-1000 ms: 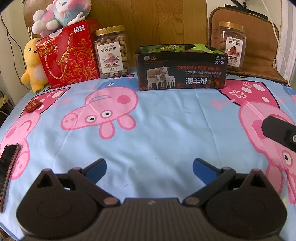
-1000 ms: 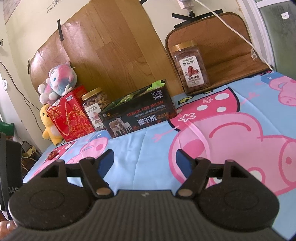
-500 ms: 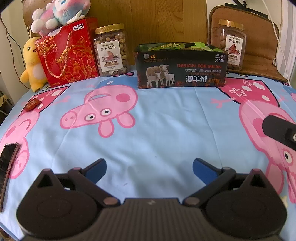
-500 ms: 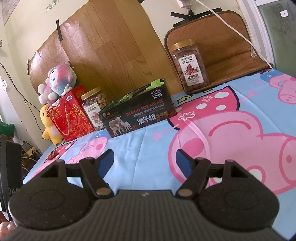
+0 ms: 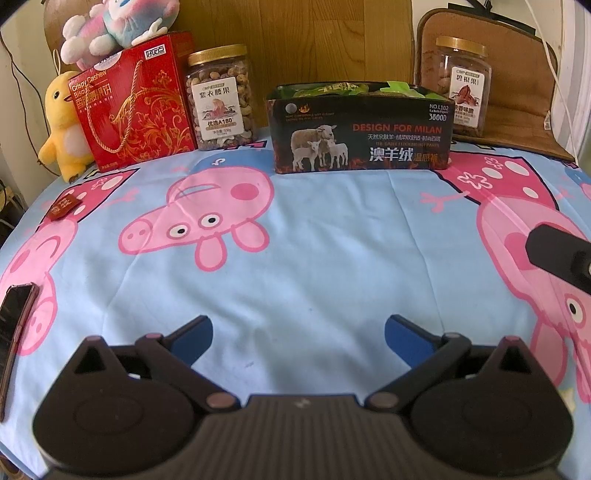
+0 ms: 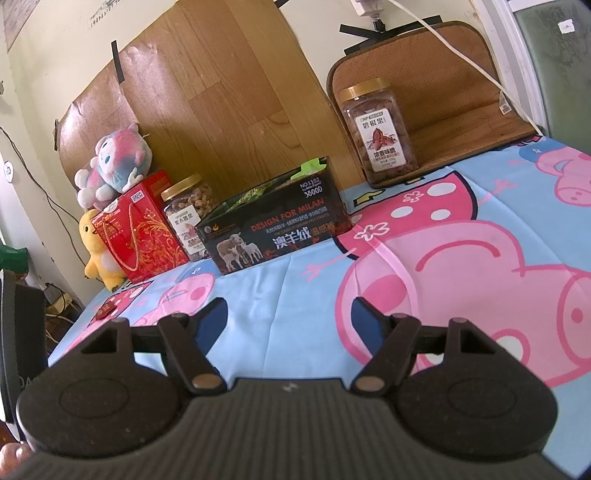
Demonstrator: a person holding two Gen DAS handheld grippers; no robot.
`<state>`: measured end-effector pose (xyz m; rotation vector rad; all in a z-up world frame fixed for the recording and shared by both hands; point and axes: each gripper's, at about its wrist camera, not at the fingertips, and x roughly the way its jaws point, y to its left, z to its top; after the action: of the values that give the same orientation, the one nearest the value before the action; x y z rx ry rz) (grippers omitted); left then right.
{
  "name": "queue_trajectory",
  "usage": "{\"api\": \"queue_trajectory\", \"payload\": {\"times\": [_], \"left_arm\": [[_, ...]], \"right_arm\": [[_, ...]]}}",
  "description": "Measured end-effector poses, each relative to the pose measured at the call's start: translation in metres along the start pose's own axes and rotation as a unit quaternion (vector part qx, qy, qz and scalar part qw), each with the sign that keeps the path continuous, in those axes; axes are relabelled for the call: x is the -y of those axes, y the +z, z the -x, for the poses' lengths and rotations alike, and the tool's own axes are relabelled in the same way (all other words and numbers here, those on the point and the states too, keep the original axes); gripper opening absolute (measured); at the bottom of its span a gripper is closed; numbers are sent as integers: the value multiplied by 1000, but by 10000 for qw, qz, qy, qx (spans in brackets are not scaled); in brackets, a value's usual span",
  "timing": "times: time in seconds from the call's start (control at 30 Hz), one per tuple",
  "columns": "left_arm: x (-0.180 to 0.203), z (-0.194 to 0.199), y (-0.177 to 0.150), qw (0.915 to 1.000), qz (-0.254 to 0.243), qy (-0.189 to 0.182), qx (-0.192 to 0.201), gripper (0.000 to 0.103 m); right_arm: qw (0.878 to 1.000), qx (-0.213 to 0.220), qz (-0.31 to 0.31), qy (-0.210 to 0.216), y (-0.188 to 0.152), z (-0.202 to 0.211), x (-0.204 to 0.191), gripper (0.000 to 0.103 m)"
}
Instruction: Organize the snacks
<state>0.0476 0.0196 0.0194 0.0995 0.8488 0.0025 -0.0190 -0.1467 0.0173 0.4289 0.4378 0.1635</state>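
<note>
A black open box (image 5: 360, 134) with green snack packets inside stands at the back of the table; it also shows in the right wrist view (image 6: 273, 229). A small red snack packet (image 5: 63, 206) lies at the far left, also in the right wrist view (image 6: 106, 309). My left gripper (image 5: 298, 339) is open and empty, low over the blue cloth near the front. My right gripper (image 6: 289, 323) is open and empty; part of it shows at the right edge of the left wrist view (image 5: 559, 254).
A red biscuit box (image 5: 135, 101), a cashew jar (image 5: 220, 98) and a pecan jar (image 5: 463, 86) stand along the back. A yellow duck toy (image 5: 62, 123) and plush toy (image 5: 114, 26) sit at back left. A phone (image 5: 13, 325) lies at the left edge.
Both views have shifted slightly; the objects at the back sit a little lower in the left wrist view. Both grippers stay open and empty.
</note>
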Motion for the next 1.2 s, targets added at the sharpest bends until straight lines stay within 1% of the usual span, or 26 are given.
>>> {"api": "queue_trajectory", "payload": {"times": [1.2], "left_arm": [[-5, -3, 3, 10000, -14, 4, -84, 103]], "right_arm": [[10000, -44, 5, 10, 1, 0, -1, 76]]}}
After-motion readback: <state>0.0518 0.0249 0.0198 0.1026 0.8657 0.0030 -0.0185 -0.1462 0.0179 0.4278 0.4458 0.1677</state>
